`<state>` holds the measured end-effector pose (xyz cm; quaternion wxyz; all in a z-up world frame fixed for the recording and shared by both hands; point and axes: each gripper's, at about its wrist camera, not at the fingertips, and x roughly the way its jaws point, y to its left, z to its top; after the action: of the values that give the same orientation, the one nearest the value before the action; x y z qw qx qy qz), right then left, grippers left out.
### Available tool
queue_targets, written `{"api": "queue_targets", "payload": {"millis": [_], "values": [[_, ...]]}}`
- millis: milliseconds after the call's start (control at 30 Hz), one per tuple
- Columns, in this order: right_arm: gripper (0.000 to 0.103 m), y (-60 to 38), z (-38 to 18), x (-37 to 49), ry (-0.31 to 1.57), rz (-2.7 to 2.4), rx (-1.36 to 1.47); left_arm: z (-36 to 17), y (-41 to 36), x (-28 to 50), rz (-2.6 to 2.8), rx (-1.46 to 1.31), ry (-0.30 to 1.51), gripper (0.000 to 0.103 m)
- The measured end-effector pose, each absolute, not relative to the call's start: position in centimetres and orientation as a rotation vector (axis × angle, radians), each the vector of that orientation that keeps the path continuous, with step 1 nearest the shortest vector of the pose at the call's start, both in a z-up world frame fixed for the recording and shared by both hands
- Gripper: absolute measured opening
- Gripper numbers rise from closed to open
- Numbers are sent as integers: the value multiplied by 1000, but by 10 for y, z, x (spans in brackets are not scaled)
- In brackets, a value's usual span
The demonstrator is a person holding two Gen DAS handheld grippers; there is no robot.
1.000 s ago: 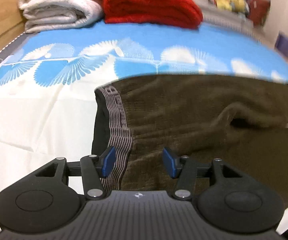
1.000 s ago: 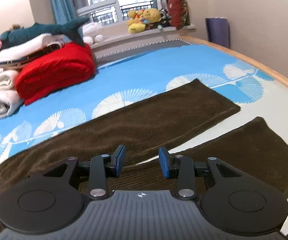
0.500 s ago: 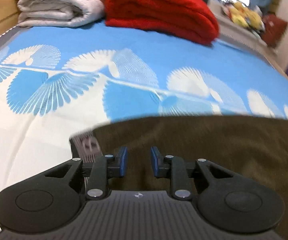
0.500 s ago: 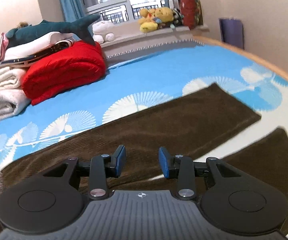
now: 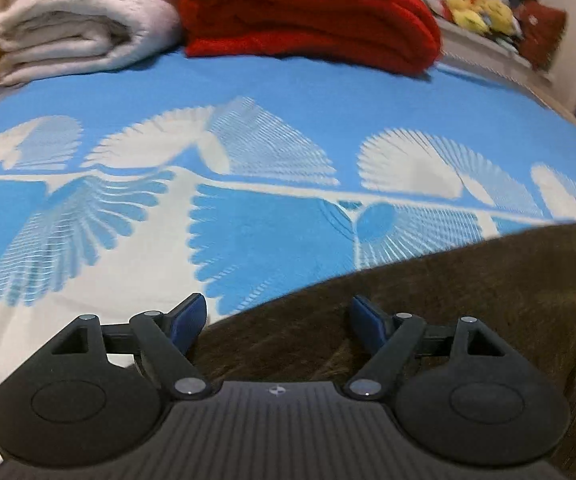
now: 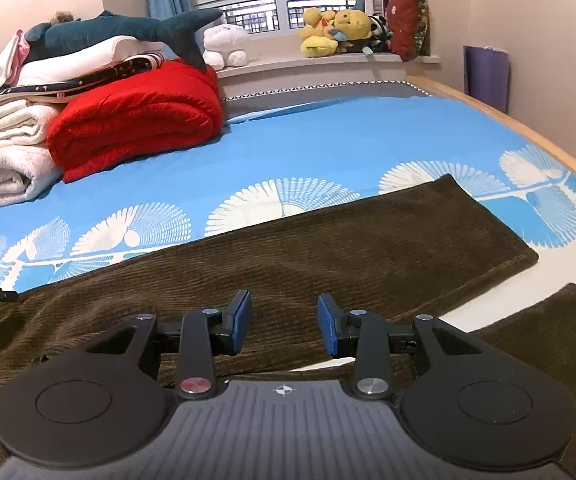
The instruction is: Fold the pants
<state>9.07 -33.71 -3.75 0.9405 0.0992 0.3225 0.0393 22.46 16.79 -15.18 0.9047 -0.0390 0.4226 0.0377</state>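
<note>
Dark brown corduroy pants [image 6: 328, 248] lie flat on the bed, their two legs spread apart toward the right. In the left wrist view the pants' upper part [image 5: 468, 292] fills the lower right. My left gripper [image 5: 277, 316] is open and empty, low over the pants' far edge near the waist. My right gripper [image 6: 283, 320] is open and empty, above the near side of the far leg, close to the gap between the legs.
The bed has a blue and white fan-patterned sheet [image 6: 328, 148]. A folded red blanket [image 6: 135, 120] and white blankets [image 6: 3, 160] are stacked at the head. Plush toys [image 6: 332, 32] sit on the window sill. A wooden bed edge [image 6: 528, 128] runs along the right.
My left gripper moved forward past the waistband to the pants' far edge, narrowed half a second ago and has opened wide again. My right gripper stayed open and lifted slightly.
</note>
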Motion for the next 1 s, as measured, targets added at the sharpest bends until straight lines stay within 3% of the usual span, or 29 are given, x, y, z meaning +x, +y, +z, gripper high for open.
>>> {"api": "queue_targets", "payload": {"millis": [133, 200, 267, 367, 633, 833, 1000], "values": [[38, -336, -39, 93, 666, 76, 206, -161, 162, 229, 71, -45, 886, 79], [38, -336, -41, 94, 675, 71, 199, -160, 160, 228, 50, -39, 886, 62], [38, -336, -42, 94, 682, 66, 191, -158, 154, 226, 32, -1, 884, 36], [38, -335, -42, 93, 683, 57, 179, -150, 141, 218, 8, 82, 872, 14], [38, -345, -38, 83, 678, 25, 203, -78, 107, 162, -60, 111, 819, 10], [38, -361, -37, 67, 678, -14, 278, -36, 71, 53, -244, 66, 858, 9], [24, -370, -39, 54, 684, -22, 342, -50, 71, 2, -311, -116, 997, 10]]}}
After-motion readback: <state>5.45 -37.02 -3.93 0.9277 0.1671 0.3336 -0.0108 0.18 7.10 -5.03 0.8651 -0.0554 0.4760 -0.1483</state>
